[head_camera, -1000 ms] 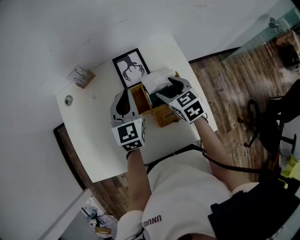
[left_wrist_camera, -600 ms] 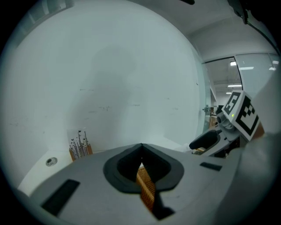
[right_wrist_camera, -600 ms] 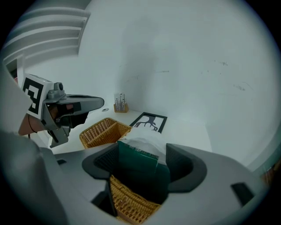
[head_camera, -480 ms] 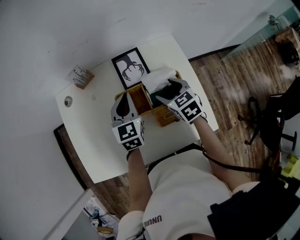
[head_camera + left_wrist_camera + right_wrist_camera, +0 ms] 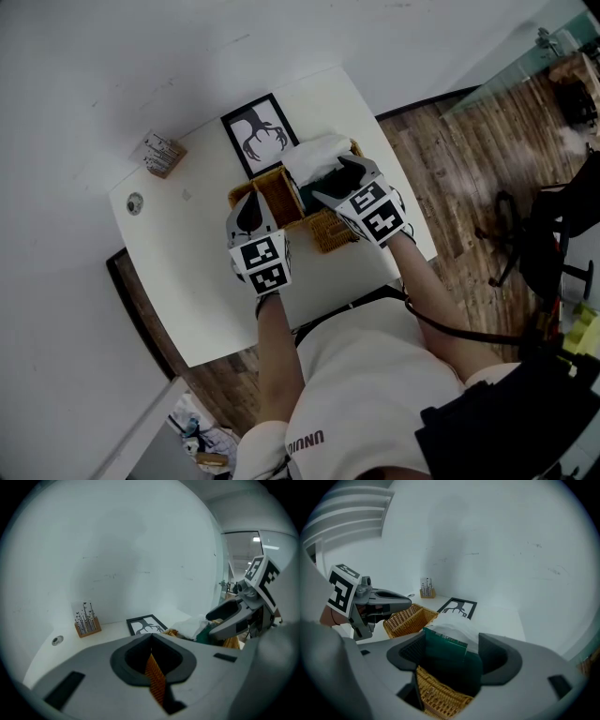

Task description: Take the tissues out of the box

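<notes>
Seen from above, a person in a pale top reaches both forearms over a small white table [image 5: 187,300], with a two-jaw gripper in each hand. In the middle of the table stands a wicker basket [image 5: 334,234] with more than one compartment. A green tissue pack [image 5: 449,660] sits upright in the basket's right-hand part, with white tissue [image 5: 314,153] bunched out of its top. The compartment to its left shows only its brown wicker inside.

The left gripper [image 5: 249,208] is at the basket's left side. Its own view shows the jaws pressed together on a thin strip of woven wicker (the basket's wall) — clenched on it.

The right gripper [image 5: 330,178] points down at the pack from the near right. Its jaws have just been opening and now stand wide, released. The green pack stands between them, and the pads do not appear to squeeze it. The basket's near wall shows below the pack in that view.

Behind the basket, a framed picture [image 5: 258,133] of a black branching figure lies flat on the table, just beside the basket's far edge. Farther left, well apart, are a small wooden block [image 5: 160,153] printed with thin stems and a little round object [image 5: 136,201]. Wood floor [image 5: 469,159] shows to the right of the table.
</notes>
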`<state>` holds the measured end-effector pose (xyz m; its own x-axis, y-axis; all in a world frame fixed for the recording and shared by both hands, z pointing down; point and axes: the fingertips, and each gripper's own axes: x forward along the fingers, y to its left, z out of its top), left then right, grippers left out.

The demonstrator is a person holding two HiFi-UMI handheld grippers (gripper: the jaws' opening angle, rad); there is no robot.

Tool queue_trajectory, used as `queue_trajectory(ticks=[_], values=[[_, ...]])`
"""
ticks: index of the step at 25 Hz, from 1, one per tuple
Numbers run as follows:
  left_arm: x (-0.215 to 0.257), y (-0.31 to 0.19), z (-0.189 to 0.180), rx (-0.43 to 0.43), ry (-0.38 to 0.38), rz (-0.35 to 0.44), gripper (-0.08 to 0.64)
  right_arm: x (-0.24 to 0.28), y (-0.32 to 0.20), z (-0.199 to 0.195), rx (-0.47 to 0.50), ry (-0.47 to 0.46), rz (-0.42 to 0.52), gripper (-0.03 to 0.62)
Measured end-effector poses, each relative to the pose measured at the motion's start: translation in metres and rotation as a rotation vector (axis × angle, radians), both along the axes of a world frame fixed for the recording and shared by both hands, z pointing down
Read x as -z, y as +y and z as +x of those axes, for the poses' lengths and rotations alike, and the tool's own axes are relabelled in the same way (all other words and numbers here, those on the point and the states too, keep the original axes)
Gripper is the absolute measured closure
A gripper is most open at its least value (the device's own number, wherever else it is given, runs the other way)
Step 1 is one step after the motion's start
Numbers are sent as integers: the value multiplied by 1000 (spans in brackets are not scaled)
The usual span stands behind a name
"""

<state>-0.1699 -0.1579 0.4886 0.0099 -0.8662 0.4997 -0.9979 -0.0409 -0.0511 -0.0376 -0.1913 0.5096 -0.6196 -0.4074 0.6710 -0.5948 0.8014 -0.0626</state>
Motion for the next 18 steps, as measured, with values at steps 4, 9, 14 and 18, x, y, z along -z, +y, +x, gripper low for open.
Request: queue_trajectory(ticks=[4,9,14,18], values=[[-6,0,2,-14,-42,-39,548,-3,2,-1,10,16,-5,236],[-10,0,5,-35,-73,-58,548,-10,5,-2,33,55,-18,236],[-11,0,7,-50,-79,-74,548,-22,8,-4,68,127,-40,236],[-10,0,7,-55,-62,-80,548,-29,9,-5,91,190,-59,238]])
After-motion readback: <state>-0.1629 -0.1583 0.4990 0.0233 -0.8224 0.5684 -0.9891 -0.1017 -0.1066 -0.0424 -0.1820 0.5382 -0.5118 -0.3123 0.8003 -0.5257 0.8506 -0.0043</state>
